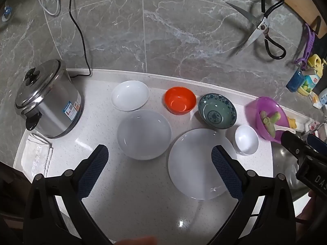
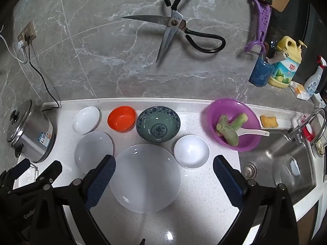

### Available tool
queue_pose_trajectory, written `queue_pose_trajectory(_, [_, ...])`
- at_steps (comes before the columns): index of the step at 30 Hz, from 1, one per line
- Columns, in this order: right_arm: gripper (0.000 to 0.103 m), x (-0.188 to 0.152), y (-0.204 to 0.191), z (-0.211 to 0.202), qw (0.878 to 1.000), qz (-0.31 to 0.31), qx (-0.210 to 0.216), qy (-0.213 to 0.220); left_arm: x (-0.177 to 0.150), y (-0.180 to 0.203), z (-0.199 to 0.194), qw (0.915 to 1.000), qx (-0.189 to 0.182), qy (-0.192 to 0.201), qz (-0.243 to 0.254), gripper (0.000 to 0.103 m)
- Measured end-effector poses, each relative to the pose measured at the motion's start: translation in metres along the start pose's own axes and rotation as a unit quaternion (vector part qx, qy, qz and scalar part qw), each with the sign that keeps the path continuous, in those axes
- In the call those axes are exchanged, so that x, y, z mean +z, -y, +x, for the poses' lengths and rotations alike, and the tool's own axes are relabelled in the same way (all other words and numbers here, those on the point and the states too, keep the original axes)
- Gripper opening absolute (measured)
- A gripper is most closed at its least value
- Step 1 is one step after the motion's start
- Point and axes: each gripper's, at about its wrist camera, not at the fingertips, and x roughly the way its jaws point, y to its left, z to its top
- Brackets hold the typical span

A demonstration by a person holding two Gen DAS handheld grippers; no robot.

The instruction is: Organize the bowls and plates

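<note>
Six dishes loose on the counter point(image 2: 204, 194), none stacked yet: large white plate point(image 2: 145, 176) nearest the front edge, grey plate point(image 2: 93, 149) beside it, small white bowl point(image 2: 191, 150) toward the sink point(image 2: 286, 163). Along the back edge: white dish point(image 2: 86, 119), orange bowl point(image 2: 121, 118), patterned bowl point(image 2: 158, 124) (all separate, easy to nest). Hovering above, left gripper point(image 1: 159, 171) and right gripper point(image 2: 163, 180), both spread wide, holding nothing.

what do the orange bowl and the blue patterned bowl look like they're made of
Orange bowl: probably plastic, a uniform saturated colour with soft glossy highlights. Blue patterned bowl: likely glazed ceramic, with a painted blue motif under a shiny celadon-green glaze.
</note>
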Motion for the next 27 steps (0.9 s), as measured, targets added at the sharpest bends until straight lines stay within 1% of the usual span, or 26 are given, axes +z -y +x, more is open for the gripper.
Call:
queue_pose_trajectory(5, [0.098,0.0001,0.0007,0.0003,1.000,0.001,0.000,-0.002,-0.0011,0.0023,-0.0034,1.0000,0.000,0.006,0.003,0.102])
queue_pose_trajectory(6, [0.098,0.0001,0.0007,0.0005,1.000,0.001,0.000,-0.002,-0.0017,-0.0014,0.0031,1.0000,-0.004,-0.001,-0.001,0.102])
queue_pose_trajectory(10, [0.098,0.0002,0.0007,0.0011,1.000,0.000,-0.002,-0.003,-0.0055,-0.0052,0.0040,1.0000,-0.003,0.000,-0.002,0.102])
queue_pose_trajectory(13, [0.098,0.0003,0.0003,0.0014,1.000,0.000,-0.002,-0.003,-0.0013,-0.0023,0.0034,1.0000,-0.002,-0.004,0.000,0.102])
queue_pose_trajectory(27, [0.098,0.0003,-0.0001,0.0021,1.000,0.000,-0.003,-0.003,-0.0018,-0.0005,0.0034,1.0000,-0.002,-0.004,0.001,0.102])
